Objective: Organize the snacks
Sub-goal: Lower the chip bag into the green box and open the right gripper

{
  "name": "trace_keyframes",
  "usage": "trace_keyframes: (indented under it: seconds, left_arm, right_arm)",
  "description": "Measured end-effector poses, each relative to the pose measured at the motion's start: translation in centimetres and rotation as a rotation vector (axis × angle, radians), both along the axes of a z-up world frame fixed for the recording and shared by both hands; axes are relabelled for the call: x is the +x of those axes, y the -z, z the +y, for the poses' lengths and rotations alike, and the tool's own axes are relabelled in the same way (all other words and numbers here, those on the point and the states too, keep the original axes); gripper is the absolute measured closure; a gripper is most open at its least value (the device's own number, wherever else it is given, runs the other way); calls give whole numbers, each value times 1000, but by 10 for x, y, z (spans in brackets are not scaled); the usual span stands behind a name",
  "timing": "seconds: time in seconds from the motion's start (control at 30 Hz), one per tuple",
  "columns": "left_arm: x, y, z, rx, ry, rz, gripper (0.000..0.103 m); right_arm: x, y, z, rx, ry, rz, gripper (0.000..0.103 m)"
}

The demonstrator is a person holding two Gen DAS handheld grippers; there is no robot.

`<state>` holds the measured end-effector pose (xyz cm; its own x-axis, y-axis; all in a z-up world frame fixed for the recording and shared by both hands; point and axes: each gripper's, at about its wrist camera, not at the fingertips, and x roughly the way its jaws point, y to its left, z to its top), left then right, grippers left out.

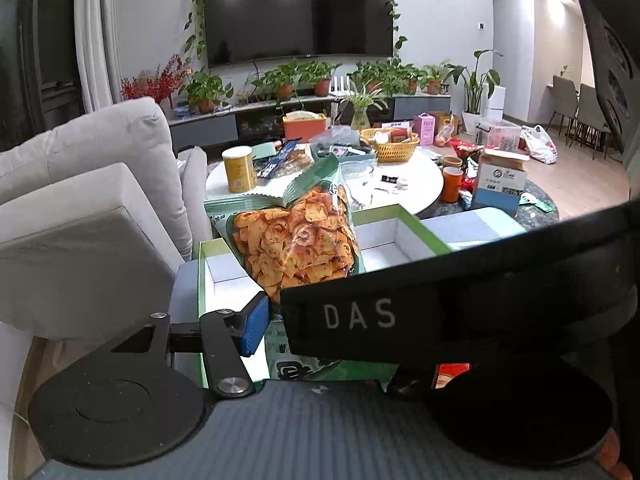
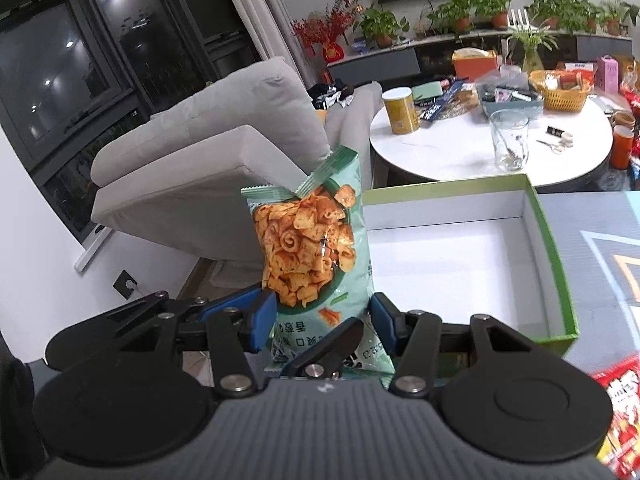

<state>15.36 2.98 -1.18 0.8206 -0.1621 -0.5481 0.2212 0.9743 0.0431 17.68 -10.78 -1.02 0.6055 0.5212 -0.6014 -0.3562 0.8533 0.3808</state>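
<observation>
A light green snack bag (image 2: 316,256) with orange crisps showing through its window stands upright at the left end of an open green-rimmed white box (image 2: 552,240). My right gripper (image 2: 322,320) is shut on the bag's lower part, a blue pad on each side. A finger of the other gripper (image 2: 328,346) crosses in front of the bag's bottom. In the left wrist view the same bag (image 1: 296,240) stands over the box (image 1: 424,228). My left gripper's left blue pad (image 1: 254,326) is beside the bag; the right gripper's black body (image 1: 440,312) hides its right finger.
A round white table (image 2: 440,148) behind the box holds a yellow can (image 2: 400,110), a clear glass (image 2: 510,140), a woven basket (image 2: 560,90) and several packets. A grey sofa (image 2: 208,160) stands left. A red snack packet (image 2: 616,408) lies at the right edge.
</observation>
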Motion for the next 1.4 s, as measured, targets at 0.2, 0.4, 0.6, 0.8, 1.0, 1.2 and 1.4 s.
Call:
trace_keyframes:
  seconds: [0.2, 0.4, 0.6, 0.8, 1.0, 1.2, 1.4]
  left_arm:
    - [29, 16, 7, 11, -8, 44, 49]
    - [45, 29, 12, 14, -6, 76, 49]
    - [52, 40, 17, 32, -40, 98, 49]
    - [44, 38, 23, -7, -47, 111, 47]
    - [31, 26, 17, -12, -39, 92, 44]
    - [8, 9, 6, -8, -30, 55, 42]
    - [-16, -6, -1, -20, -31, 33, 42]
  right_arm:
    - [22, 13, 8, 19, 1, 53, 44]
    - [37, 23, 14, 16, 7, 85, 44]
    - [42, 36, 17, -9, 12, 140, 44]
    - [36, 34, 13, -17, 10, 136, 44]
    - [24, 22, 9, -27, 14, 112, 44]
    - [2, 2, -7, -32, 56, 55, 44]
    - [-17, -15, -29, -7, 111, 28, 44]
